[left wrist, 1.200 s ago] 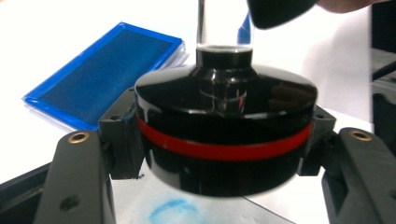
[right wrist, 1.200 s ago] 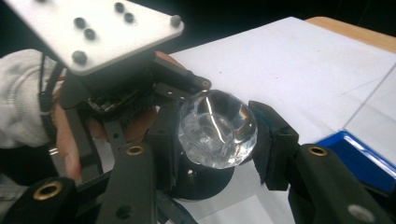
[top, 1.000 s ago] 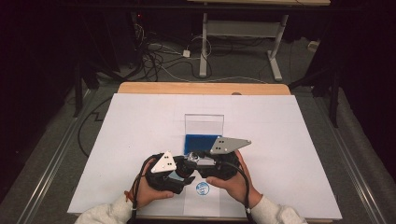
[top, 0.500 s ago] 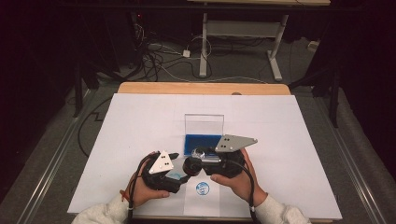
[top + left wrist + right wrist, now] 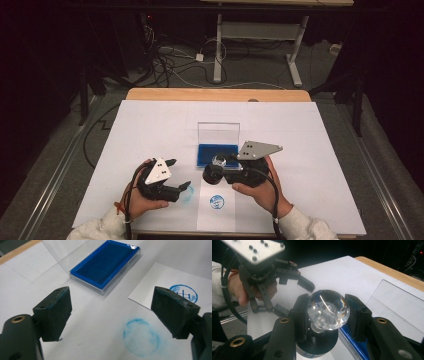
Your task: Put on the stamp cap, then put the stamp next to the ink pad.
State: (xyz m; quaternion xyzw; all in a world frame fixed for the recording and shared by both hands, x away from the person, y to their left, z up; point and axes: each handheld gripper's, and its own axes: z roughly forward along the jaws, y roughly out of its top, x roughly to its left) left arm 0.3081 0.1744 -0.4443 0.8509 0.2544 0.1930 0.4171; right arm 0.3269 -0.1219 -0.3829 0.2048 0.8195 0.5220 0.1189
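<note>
Ink pad deep blue; stamp clear faceted knob, black base; paper slip white, blue round print.

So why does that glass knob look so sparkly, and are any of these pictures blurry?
In the right gripper view the knob throws bright glints and warped reflections, sharp, while the left gripper behind looks a little soft. In the left gripper view the ink pad and prints are crisp; the near jaws are slightly soft. In the high view the table is lit and the floor beyond stays dark.
</note>
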